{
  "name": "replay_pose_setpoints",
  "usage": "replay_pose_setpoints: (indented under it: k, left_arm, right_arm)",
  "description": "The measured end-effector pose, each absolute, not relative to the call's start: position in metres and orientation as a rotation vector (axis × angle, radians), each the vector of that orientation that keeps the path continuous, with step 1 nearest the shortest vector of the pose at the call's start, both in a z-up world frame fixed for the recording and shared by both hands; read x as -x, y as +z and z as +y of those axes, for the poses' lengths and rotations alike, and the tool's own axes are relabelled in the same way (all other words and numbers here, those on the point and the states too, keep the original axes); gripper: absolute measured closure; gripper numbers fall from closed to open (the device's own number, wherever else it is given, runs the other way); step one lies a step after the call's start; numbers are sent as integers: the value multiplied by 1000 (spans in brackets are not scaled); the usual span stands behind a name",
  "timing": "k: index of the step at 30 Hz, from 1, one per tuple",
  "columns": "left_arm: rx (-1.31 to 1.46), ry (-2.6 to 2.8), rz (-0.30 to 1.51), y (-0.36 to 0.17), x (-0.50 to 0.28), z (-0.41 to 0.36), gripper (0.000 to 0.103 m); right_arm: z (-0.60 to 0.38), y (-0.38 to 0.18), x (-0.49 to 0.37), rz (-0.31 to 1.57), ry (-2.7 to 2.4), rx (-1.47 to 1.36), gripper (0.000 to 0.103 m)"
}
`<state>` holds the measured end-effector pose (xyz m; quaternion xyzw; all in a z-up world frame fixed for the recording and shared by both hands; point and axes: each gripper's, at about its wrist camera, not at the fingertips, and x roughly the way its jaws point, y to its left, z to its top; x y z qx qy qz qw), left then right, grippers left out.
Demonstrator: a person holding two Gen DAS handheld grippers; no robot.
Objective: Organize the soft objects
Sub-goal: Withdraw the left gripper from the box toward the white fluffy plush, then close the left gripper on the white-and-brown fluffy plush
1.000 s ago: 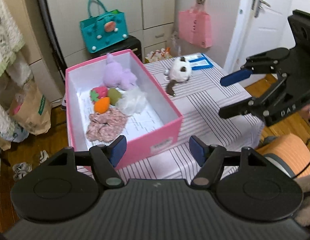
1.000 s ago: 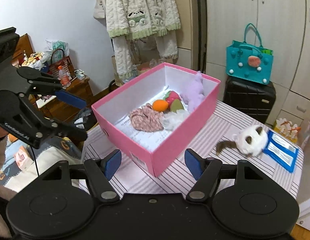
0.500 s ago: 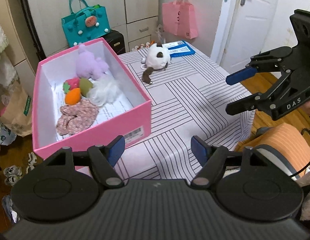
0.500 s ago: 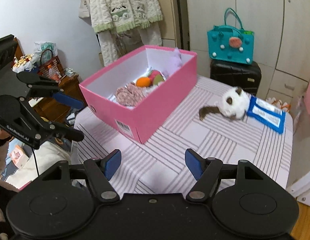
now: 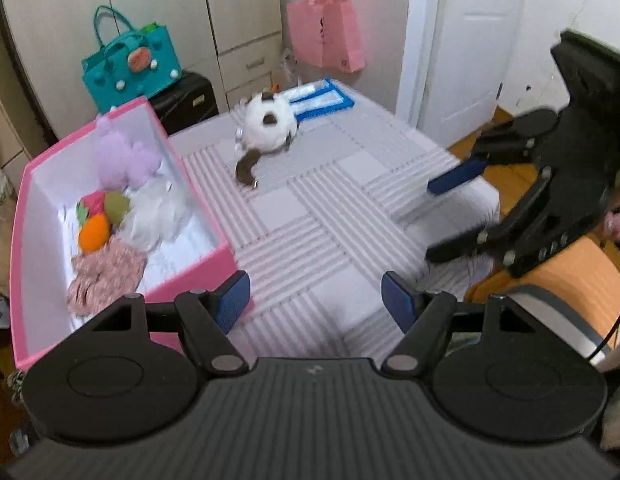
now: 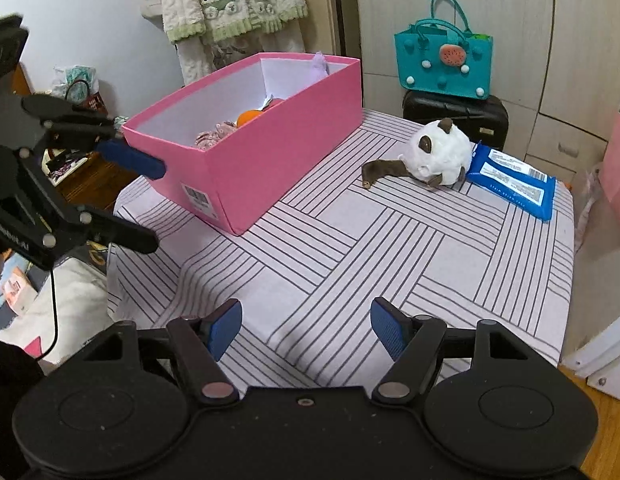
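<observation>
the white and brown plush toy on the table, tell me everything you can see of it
The plush toy is a round, fluffy white ball with dark brown ear patches and a long brown tail stretched toward the pink box. It lies on the striped tablecloth, outside the box, its far side against the blue wipes pack. Neither hand-held gripper touches it.

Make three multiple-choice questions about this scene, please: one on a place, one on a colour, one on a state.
1. Where is the plush cat?
A. in the box
B. on the table beside the blue pack
C. in a gripper

2. What colour is the box?
A. teal
B. white
C. pink

3. How is the right gripper?
A. open, empty
B. shut on the cat
C. shut on the pack

Answers: 1 B, it lies on the striped table against the pack. 2 C, its walls are pink. 3 A, nothing sits between its pads.
</observation>
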<state>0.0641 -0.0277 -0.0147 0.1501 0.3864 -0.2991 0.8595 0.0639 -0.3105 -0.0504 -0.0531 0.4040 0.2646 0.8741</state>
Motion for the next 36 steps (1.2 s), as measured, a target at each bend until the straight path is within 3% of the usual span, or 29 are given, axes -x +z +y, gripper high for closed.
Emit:
replay_pose_setpoints:
  k: [10,18,24,36]
  left_arm:
    - [-254,-603,698,-15,-101,-71,31]
    - [-221,-574,690,-28,-156,-106,31]
    - [-75,-573,803,-43,-194,-115,31]
    - [-56,-362,712,-66,-240,-137,32]
  right_arm:
    - [-329,-66,-84,710,519,141,25]
    - [-342,-70,-115,587,503,142,25]
    - [-348,-78,-147,523,483,147,25]
    - [-353,-99,-212,481,458,143,25]
